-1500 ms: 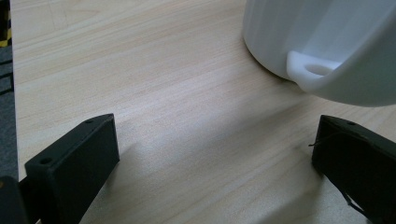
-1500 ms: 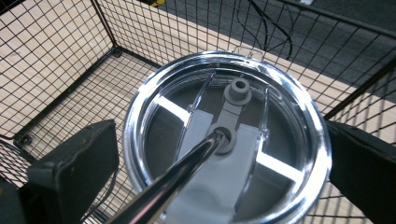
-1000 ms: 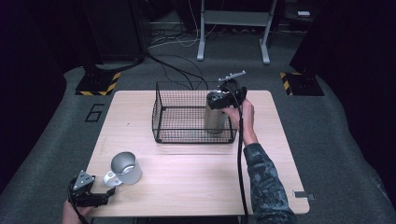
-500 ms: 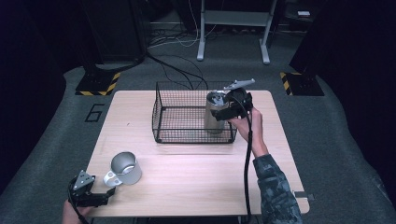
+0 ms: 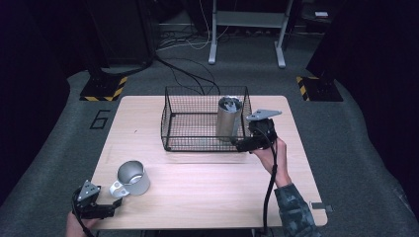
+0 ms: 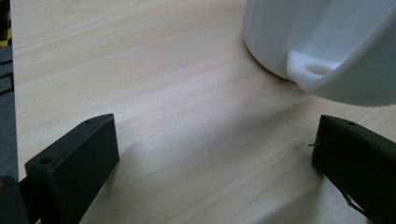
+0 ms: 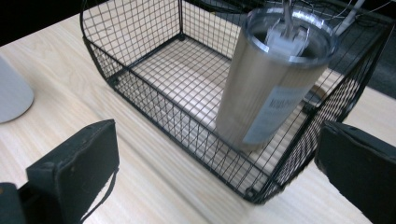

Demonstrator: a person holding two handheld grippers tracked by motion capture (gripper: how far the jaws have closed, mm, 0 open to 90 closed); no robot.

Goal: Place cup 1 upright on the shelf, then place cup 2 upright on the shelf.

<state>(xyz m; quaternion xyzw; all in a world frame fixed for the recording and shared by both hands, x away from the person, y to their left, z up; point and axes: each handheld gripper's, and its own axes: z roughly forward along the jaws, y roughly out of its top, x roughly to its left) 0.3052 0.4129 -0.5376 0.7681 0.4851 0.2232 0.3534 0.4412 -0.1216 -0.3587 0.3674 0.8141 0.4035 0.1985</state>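
The tumbler (image 5: 229, 118) stands upright inside the wire basket (image 5: 188, 118), in its right-hand end, at about one o'clock from the table's (image 5: 207, 192) middle. In the right gripper view the tumbler (image 7: 273, 74) is steel with a clear lid and a pale label, its base on the basket (image 7: 154, 88) floor close to the near mesh wall.

The right gripper (image 5: 247, 144) sits outside the basket at the tumbler's five o'clock, just beside the near right corner, held in a hand (image 5: 271, 155). Its jaws are spread wide with nothing between them.

The mug (image 5: 132, 177) rests on the table at about eight o'clock, well apart from the basket. The left gripper (image 5: 106, 207) lies at the mug's seven o'clock by the table's near edge, jaws parted and empty; in its own view the white mug (image 6: 322, 42) sits just ahead of them, handle toward the camera.
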